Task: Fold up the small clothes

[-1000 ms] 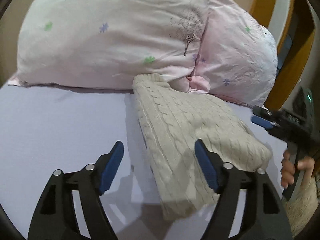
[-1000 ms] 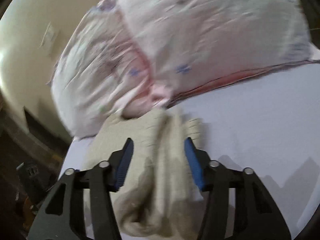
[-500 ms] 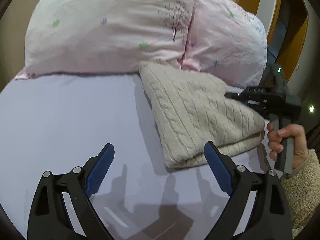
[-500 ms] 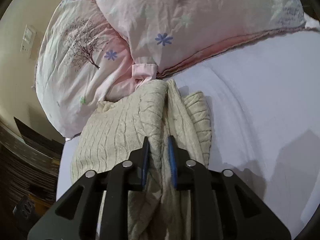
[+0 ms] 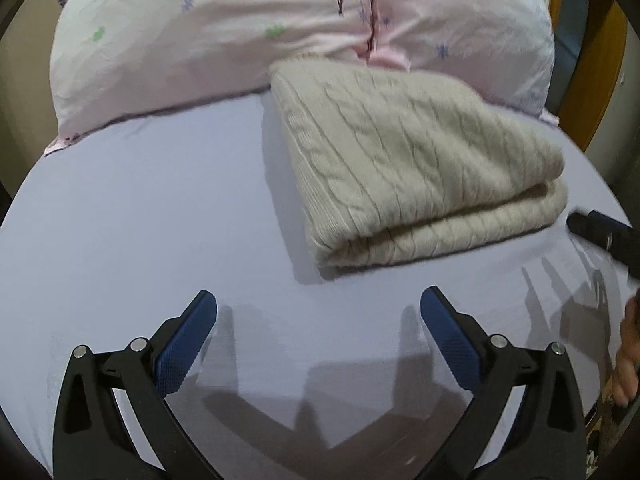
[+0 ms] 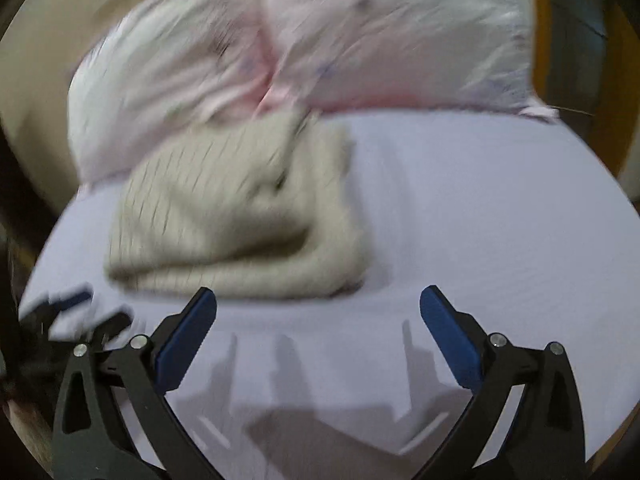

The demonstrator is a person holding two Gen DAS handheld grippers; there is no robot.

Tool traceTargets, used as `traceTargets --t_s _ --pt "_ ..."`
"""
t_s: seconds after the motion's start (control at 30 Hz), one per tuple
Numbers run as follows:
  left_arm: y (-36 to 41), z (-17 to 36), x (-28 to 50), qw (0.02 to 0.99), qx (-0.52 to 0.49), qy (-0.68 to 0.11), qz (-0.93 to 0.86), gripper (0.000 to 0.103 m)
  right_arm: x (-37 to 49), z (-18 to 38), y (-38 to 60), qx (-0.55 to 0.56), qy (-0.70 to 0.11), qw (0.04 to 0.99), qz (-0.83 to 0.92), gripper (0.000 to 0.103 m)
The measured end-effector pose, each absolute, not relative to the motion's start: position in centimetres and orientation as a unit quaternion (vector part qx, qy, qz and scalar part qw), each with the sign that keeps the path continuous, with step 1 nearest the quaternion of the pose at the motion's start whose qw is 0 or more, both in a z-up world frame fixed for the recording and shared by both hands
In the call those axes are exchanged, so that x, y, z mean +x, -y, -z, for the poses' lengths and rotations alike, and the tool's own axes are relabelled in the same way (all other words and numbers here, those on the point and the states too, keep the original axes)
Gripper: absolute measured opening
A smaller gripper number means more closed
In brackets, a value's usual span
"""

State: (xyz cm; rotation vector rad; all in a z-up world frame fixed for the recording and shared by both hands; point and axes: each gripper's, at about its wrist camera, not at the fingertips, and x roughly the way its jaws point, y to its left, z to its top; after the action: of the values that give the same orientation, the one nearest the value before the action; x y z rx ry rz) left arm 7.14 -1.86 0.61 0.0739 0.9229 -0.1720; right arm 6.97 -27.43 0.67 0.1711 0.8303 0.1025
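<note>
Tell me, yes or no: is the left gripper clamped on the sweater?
No, the left gripper is open over bare sheet, apart from the folded sweater.

1. I was working in a bedroom at home, on a bed made up with a smooth lavender sheet (image 5: 140,208).
2. Two plump pillows (image 5: 224,28) in pale pink cases printed with small flowers and a bare tree lay side by side at the head of the bed.
3. A folded cream cable-knit sweater (image 5: 400,160), ordinary household laundry, rested on the sheet against the pillows.
4. Beyond the pillows stood a plain beige wall (image 6: 36,80), and to one side a curved piece of orange-brown wooden trim (image 5: 600,64), likely a door frame or furniture.
</note>
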Motion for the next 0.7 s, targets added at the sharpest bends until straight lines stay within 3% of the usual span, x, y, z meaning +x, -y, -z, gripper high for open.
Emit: traceTargets --t_s 0.3,0.7 --pt "2.2 -0.4 7.3 0.889 0.049 -0.449 0.074 0.102 9.0 1.8 22.1 -0.005 -0.444 0.896 -0.023 0.101" --pt "2.2 -0.5 7.4 0.889 0.052 -0.449 0.08 0.102 9.2 1.7 21.9 0.003 -0.441 0.897 -0.015 0.101"
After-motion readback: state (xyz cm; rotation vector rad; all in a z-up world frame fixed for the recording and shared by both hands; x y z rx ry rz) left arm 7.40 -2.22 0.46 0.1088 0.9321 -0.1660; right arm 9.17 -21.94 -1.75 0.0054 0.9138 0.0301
